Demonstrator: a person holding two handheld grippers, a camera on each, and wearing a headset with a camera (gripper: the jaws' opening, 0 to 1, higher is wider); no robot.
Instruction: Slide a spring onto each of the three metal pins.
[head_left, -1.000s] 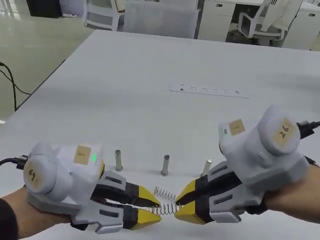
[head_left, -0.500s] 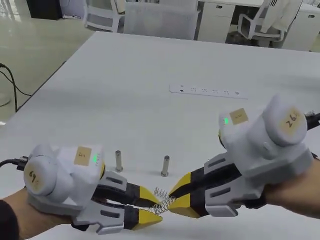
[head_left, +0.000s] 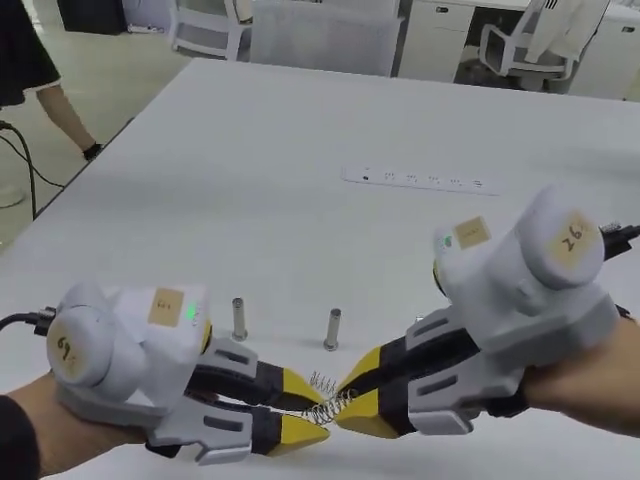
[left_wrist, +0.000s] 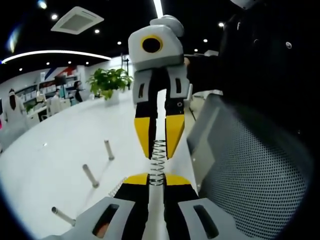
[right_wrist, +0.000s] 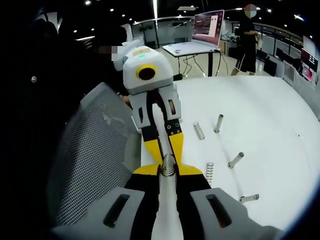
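Left tool (head_left: 312, 410): low at the near edge of the bench (head_left: 300, 130), lying almost level with its yellow tips aimed rightward; the jaws are drawn narrow and pinch one end of the spring (head_left: 330, 397).
Right tool (head_left: 345, 395): comes in from the right, tips angled down and leftward, nose to nose with the left tool; its jaws are narrow too, closing round the spring's other end (in the left gripper view the coil runs straight up from one pair of tips into the other).
Left hand (head_left: 50, 440): wrapped round the back of its tool, wrist low.
Right hand (head_left: 595, 385): grips its tool from behind, wrist higher than the left.
Spring: held off the bench between the two sets of tips, just in front of the pins.
Pins: left pin (head_left: 239, 318) and middle pin (head_left: 333, 328) stand upright and bare; the third pin (right_wrist: 248, 198) is also bare.
Loose springs: one spare spring (right_wrist: 199, 130) and another spare coil (right_wrist: 209, 169) lie on the bench near the pins.
Power strip (head_left: 420, 181): flat, well beyond the pins.
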